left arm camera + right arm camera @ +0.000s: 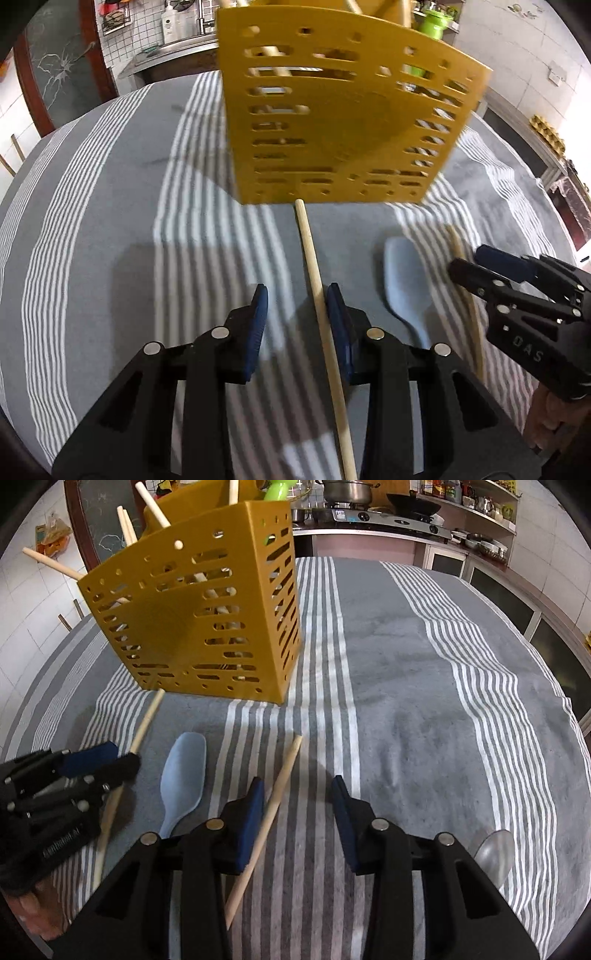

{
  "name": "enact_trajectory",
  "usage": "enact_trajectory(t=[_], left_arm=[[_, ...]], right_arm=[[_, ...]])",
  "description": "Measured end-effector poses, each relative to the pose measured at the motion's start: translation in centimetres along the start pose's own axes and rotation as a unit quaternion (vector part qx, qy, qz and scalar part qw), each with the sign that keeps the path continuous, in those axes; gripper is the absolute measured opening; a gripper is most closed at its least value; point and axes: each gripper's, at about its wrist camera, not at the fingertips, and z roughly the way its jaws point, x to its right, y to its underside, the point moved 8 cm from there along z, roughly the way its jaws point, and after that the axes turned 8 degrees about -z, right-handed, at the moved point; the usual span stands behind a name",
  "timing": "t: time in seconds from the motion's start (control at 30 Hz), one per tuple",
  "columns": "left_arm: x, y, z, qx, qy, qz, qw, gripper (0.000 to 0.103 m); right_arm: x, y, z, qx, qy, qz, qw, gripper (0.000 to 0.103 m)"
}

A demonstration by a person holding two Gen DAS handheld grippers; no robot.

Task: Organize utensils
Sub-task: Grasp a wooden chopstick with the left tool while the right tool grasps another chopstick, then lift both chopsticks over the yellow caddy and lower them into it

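On the grey striped tablecloth (424, 664) stands a yellow perforated utensil holder (207, 627), with several wooden sticks leaning inside it. In front of it the left gripper (297, 310) has its jaws spread apart around a wooden stick (317, 291) lying on the cloth, close against the right-side pad. The right gripper (297, 805) is likewise released, a second wooden stick (273, 805) lying just beside its left pad. Between the two sticks lies a pale blue spoon (183, 775); a clear spoon (493, 853) rests lower right.
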Motion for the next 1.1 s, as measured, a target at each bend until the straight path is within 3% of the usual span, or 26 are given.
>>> enact_trajectory(t=[0.37, 0.53, 0.67, 0.7, 0.9, 1.1], left_arm=[[-0.6, -3.2, 1.8, -0.009, -0.006, 0.004, 0.9999, 0.035], [-0.5, -3.9, 2.5, -0.010, -0.014, 0.015, 0.9997, 0.030], [-0.6, -4.3, 2.8, -0.014, -0.012, 0.011, 0.9998, 0.008], [-0.8, -4.4, 2.8, -0.016, -0.011, 0.009, 0.9998, 0.006], [-1.7, -4.3, 2.1, -0.011, -0.003, 0.001, 0.9999, 0.004], [-1.8, -4.8, -0.7, 0.020, 0.024, -0.011, 0.9994, 0.005]], right_arm=[[-0.6, -0.4, 0.7, -0.029, -0.003, -0.023, 0.999, 0.006], [-0.1, -1.6, 1.4, -0.030, -0.005, -0.014, 0.999, 0.006], [0.1, -2.4, 1.8, -0.031, 0.003, -0.017, 0.999, 0.006], [0.2, -2.7, 1.9, -0.031, 0.004, -0.017, 0.999, 0.006], [0.6, -3.3, 1.2, -0.015, -0.012, -0.005, 1.000, 0.006], [0.1, -4.4, -2.0, 0.042, -0.038, -0.010, 0.998, 0.006]])
